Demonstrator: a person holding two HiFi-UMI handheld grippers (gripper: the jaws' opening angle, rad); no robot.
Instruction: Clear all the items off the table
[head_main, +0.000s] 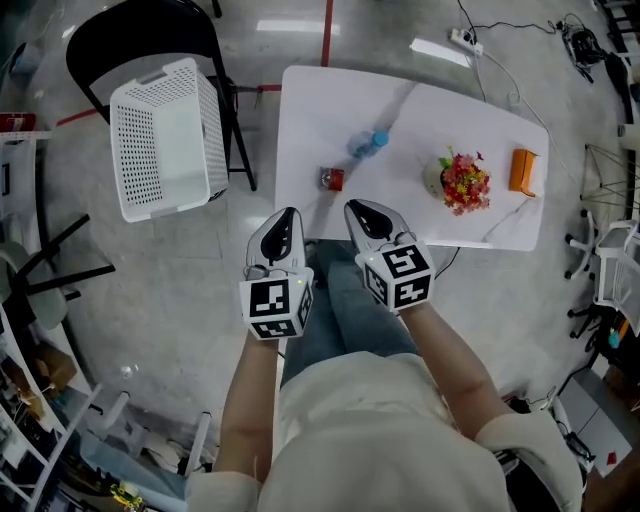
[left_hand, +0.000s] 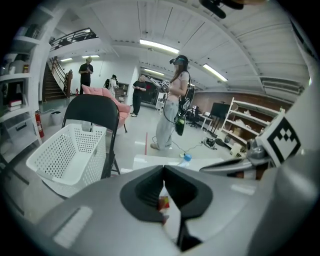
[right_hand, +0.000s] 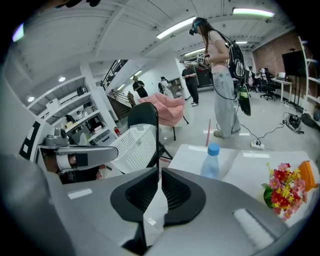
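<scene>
Glossy grey floor (head_main: 150, 290) carries a red tape line (head_main: 327, 30) at twelve o'clock and a black folding chair (head_main: 120, 35) at eleven o'clock, beneath ceiling strip lights (left_hand: 159, 46).

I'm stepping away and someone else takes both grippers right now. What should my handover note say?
Left gripper: shut, empty, held at the near edge of the table.
Right gripper: shut, empty, beside it.
On the table: upright blue-capped bottle, small red item, potted flowers, orange object.
White basket sits on the black chair left of the table; nothing shows inside it.
Done: nothing cleared yet.
Left: all four items.
</scene>
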